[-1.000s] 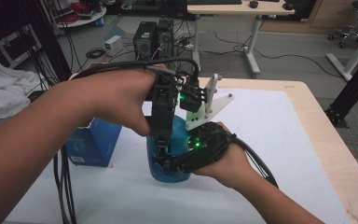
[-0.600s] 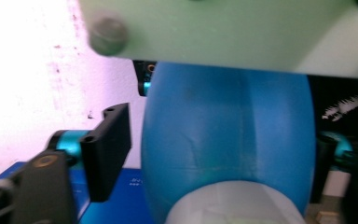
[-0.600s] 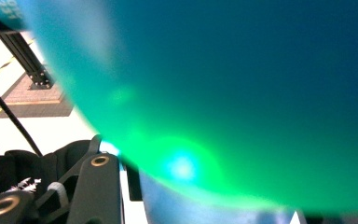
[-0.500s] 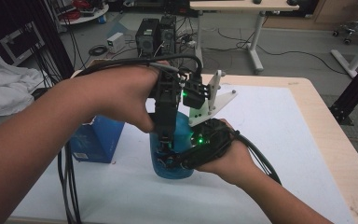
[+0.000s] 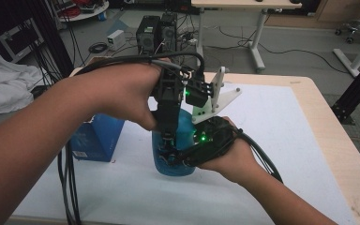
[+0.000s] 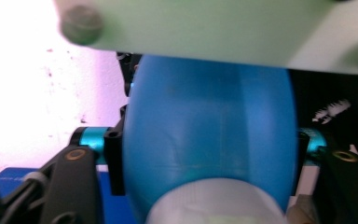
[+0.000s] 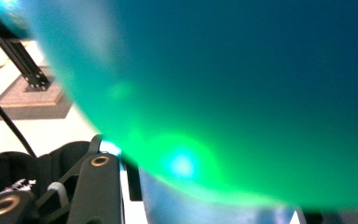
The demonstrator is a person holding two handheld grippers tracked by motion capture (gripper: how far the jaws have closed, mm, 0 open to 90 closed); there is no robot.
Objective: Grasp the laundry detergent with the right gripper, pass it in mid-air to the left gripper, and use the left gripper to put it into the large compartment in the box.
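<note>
Both grippers were on the blue bottle (image 5: 176, 150), which stood upright on the white table mat (image 5: 272, 140), near its front edge. The left gripper (image 5: 168, 140) came down from above and its jaws, having just been closing, were clamped across the bottle's rounded body (image 6: 209, 135) — the blue bulge sat squeezed between the two black jaws in the left gripper view. The right gripper (image 5: 187, 157) lay in level from the side, low on the bottle, its jaws shut on it too, with the blue-green wall (image 7: 242, 84) pressed right up against its camera. That looked like a two-handed hold: one to steady the base, one to work the upper part — though what the upper part carried was hidden under the hands. Room was tight on the left, where a blue box (image 5: 96, 138) stood just beside the bottle with black cables (image 5: 68, 178) hanging by it. To the right and beyond, the mat lay open well out to the wooden table rim (image 5: 328, 122).
</note>
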